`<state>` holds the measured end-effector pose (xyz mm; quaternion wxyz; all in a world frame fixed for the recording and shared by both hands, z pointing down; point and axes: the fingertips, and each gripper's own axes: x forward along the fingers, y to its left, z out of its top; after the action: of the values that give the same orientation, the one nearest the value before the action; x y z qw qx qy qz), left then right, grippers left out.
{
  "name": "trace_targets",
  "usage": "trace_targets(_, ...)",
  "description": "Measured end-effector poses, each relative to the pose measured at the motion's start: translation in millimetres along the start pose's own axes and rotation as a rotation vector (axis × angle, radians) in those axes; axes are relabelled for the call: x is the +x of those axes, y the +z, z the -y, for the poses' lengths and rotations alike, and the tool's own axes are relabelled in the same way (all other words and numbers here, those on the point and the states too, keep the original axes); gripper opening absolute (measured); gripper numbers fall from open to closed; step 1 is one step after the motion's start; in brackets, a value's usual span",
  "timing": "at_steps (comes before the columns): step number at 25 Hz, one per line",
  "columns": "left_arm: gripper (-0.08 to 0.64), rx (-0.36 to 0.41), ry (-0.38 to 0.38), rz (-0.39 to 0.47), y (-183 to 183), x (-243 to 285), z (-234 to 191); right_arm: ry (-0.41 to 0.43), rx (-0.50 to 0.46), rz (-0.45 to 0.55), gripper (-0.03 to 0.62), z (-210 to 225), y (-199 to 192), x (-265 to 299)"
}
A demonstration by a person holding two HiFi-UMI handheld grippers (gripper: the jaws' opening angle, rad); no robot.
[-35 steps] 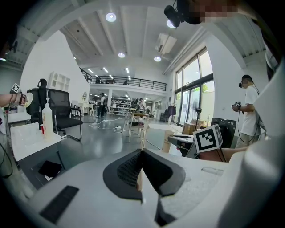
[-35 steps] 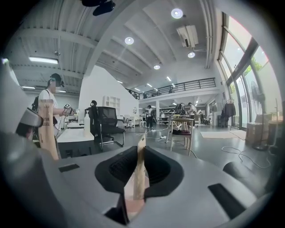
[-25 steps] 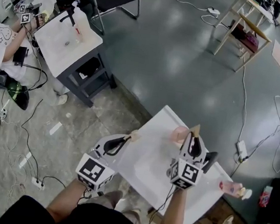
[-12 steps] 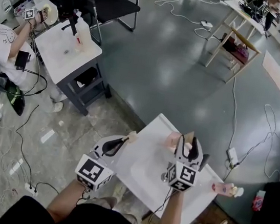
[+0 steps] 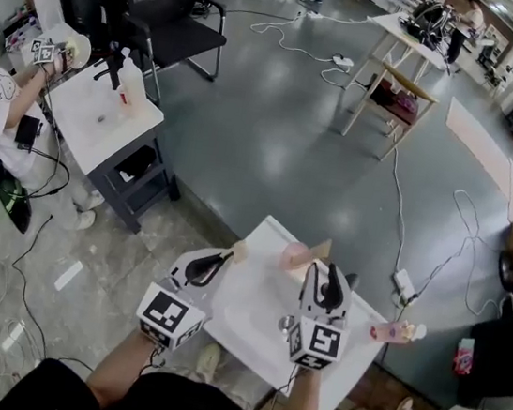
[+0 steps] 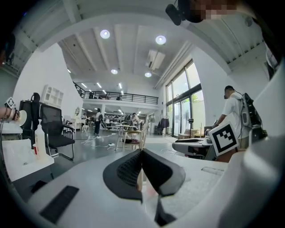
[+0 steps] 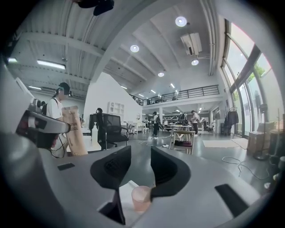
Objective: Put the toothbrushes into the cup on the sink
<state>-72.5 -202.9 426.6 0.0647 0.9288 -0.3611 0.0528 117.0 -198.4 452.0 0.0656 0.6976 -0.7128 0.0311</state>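
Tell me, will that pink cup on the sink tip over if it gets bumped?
Probably: the pink cup looks like thin, see-through plastic, so likely light. It stands upright near the sink edge, so a push might slide it off.

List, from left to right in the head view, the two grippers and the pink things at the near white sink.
left gripper → pink cup → right gripper → pink bottle
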Motion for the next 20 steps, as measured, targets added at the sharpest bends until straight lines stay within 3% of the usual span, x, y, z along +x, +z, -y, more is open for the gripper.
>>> trace_targets(8,0.003,0.041,-0.055,0.032,16,-3,34,-0.083,-0.004,0.013,0.069,7,10,-66)
trace_targets(16,0.003,0.063,-0.097,0.021,12,-10,62,-0.116,-0.001,0.030,0.001,11,-3,-105)
trace_targets(20,0.003,0.070,-0.106,0.020,6,-13,67,-0.113,-0.008,0.029,-0.002,9,-7,-114)
